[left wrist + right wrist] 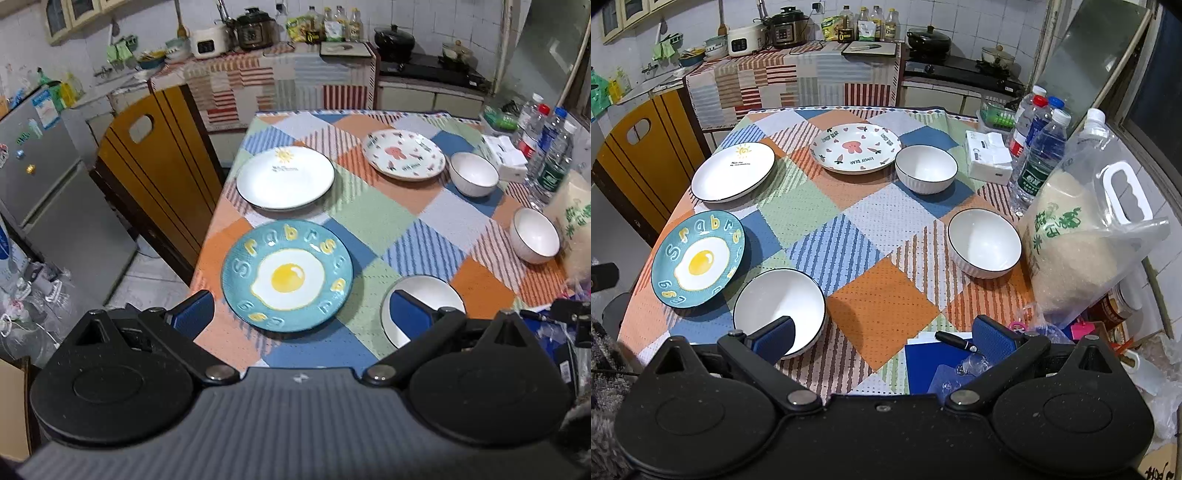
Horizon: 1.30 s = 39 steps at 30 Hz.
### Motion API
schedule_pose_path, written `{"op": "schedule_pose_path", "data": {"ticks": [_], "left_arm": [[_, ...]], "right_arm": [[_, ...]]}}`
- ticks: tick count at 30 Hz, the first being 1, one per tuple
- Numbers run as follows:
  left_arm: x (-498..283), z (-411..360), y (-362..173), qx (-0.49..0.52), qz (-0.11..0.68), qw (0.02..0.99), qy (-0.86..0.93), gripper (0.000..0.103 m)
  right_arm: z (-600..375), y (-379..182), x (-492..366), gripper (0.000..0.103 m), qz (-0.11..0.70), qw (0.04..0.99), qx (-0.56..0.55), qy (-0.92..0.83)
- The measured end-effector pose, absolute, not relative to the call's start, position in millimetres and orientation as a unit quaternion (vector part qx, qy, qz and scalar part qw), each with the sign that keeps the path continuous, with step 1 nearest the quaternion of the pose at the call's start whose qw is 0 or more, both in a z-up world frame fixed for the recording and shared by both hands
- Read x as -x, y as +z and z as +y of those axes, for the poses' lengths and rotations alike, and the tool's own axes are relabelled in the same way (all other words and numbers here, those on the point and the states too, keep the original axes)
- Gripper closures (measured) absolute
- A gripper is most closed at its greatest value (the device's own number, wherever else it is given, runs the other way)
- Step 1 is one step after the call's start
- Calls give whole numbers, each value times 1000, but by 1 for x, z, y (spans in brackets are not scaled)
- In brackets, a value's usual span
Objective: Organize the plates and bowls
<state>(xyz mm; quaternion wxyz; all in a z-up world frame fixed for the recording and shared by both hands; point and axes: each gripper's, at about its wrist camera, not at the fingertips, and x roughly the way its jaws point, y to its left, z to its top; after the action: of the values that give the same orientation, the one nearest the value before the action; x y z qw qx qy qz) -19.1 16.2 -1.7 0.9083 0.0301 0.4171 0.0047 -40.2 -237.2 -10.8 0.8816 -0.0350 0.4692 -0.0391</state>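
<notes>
On the patchwork tablecloth (879,295) lie three plates: a teal fried-egg plate (286,275) (698,258) near the left edge, a white sun plate (285,176) (733,171) behind it, and a patterned rabbit plate (403,154) (855,147) farther back. Three white bowls stand apart: a near one (424,302) (779,302), a right one (535,240) (984,242) and a far one (473,173) (926,168). My left gripper (303,314) is open above the egg plate's near rim. My right gripper (884,336) is open, its left finger (774,338) over the near bowl.
A big bag of rice (1082,236), several water bottles (1039,147) and a tissue box (988,157) crowd the table's right side. A pen (955,341) on a blue folder (932,365) lies at the near edge. A yellow chair (155,166) stands left of the table.
</notes>
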Motion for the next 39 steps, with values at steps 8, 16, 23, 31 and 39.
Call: {"op": "schedule_pose_path", "data": {"ticks": [8,16,23,31,39], "left_arm": [[4,40,5,-2,426,904,-41,3],[-37,78,30,-15,399,915,-49,2],[-86,90,-9,-87,430,895,-82,2],[-156,121,-99,-27,528,843,-99,16],[-181,141,-169,-38,587,801,-112,39]], "right_arm": [[-238,-9,37,0,461,886,34,-30],[-228,18,1,0,364,925,-33,107],[-193,-12,-58,0,337,907,-61,247],[-143,-90,-123,17,473,839,2,269],[-140,-160,-164,42,563,788,-65,242]]}}
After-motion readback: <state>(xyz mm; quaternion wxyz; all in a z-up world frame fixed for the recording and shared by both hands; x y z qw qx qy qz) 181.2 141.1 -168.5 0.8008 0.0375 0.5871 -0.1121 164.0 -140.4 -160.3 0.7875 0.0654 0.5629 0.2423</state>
